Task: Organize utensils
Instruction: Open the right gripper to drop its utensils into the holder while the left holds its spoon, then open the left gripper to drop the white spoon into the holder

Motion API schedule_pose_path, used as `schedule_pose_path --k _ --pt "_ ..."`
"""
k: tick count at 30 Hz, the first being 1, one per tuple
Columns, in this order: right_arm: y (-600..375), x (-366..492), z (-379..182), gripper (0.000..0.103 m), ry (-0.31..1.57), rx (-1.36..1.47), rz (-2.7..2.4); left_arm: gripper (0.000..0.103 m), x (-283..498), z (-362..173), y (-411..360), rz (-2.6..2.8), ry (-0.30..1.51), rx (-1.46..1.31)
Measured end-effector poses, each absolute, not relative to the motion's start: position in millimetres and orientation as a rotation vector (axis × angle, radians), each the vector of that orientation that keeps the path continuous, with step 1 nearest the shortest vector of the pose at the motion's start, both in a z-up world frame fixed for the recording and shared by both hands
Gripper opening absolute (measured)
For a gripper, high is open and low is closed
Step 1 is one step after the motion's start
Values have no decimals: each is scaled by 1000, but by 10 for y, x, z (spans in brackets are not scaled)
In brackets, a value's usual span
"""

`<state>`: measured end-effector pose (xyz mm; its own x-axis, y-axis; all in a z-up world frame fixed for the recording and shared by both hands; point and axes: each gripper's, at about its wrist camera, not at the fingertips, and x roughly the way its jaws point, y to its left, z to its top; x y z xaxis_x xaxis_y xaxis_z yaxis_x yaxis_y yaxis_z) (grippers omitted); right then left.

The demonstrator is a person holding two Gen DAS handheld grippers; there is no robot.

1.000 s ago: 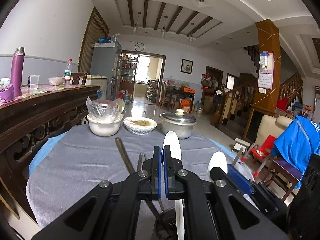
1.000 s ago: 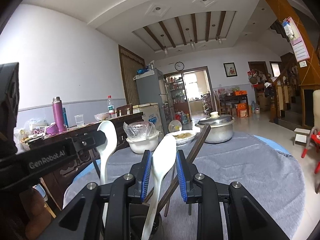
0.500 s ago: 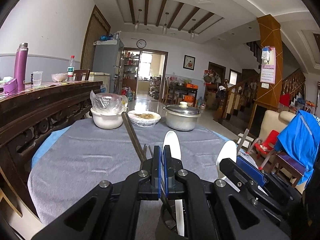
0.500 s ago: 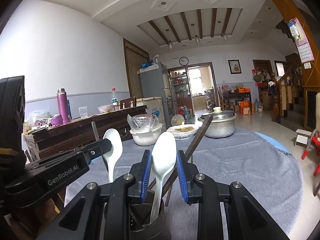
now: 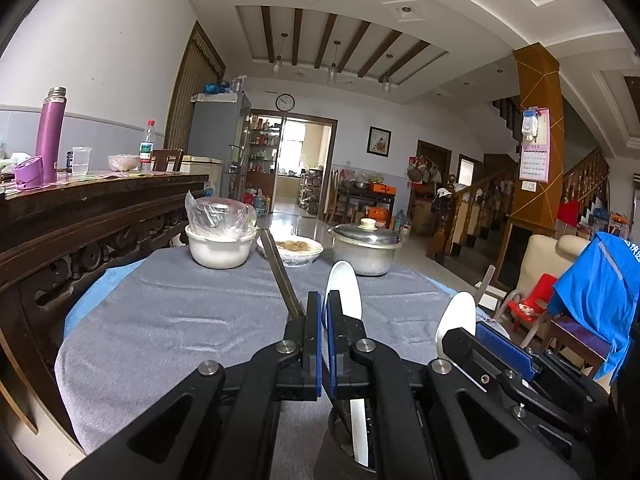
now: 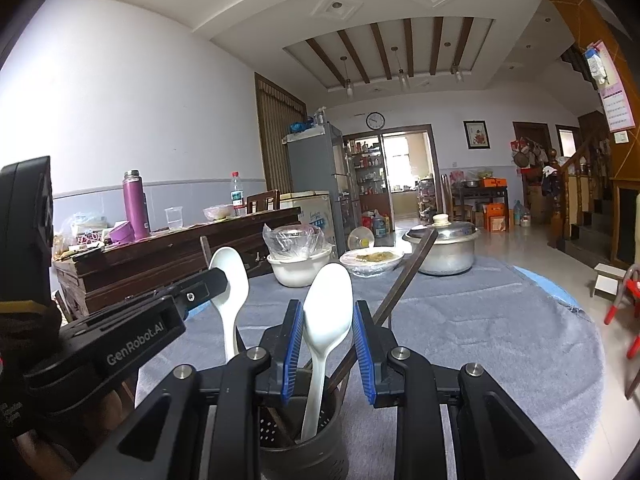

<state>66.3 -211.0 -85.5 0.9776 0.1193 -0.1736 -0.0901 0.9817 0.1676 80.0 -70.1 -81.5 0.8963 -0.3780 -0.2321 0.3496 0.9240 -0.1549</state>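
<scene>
So both grippers are parked right over the dark perforated utensil holder (image 6: 298,436) at the near edge of the grey-clothed round table (image 6: 500,340). The right gripper (image 6: 326,344) has its blue pads a narrow gap apart with a white spoon (image 6: 326,312) standing between them, bowl up, handle going down into the holder; the pads sit right against the bowl's edges, though I honestly can't tell if they're squeezing it or just framing it. The left gripper (image 5: 324,344) is pinched fully closed, blue pads together, nothing visibly caught in them. In the left wrist view a second white spoon (image 5: 344,288) rises just behind its tips at 12 o'clock, also stuck in the holder. Dark chopsticks (image 6: 404,280) lean out of the holder toward 1 o'clock in the right wrist view. From the right camera the left gripper comes in from 9 o'clock, its tip just beside that second spoon. Further back on the table, around 12 o'clock: a white bowl with a plastic bag (image 6: 298,268), a food dish (image 6: 372,260) and a lidded metal pot (image 6: 444,248).
</scene>
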Motion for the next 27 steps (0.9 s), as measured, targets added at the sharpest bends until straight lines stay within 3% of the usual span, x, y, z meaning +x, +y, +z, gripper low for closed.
schedule_pose_path --k 5,8,17,21,27 --pt "-2149 664 -864 30 193 169 107 2 833 -849 -717 -386 281 -110" --pt "-2181 643 -857 42 188 178 102 2 835 -840 -725 -384 283 -105" --pt "-2354 553 -718 42 141 207 50 4 792 -646 -598 -391 245 -142" --pt "-2419 533 -671 42 138 220 26 16 760 -613 -587 -399 231 -139" --pt "-2510 498 -641 42 136 243 -4 17 760 -670 -602 -403 260 -126"
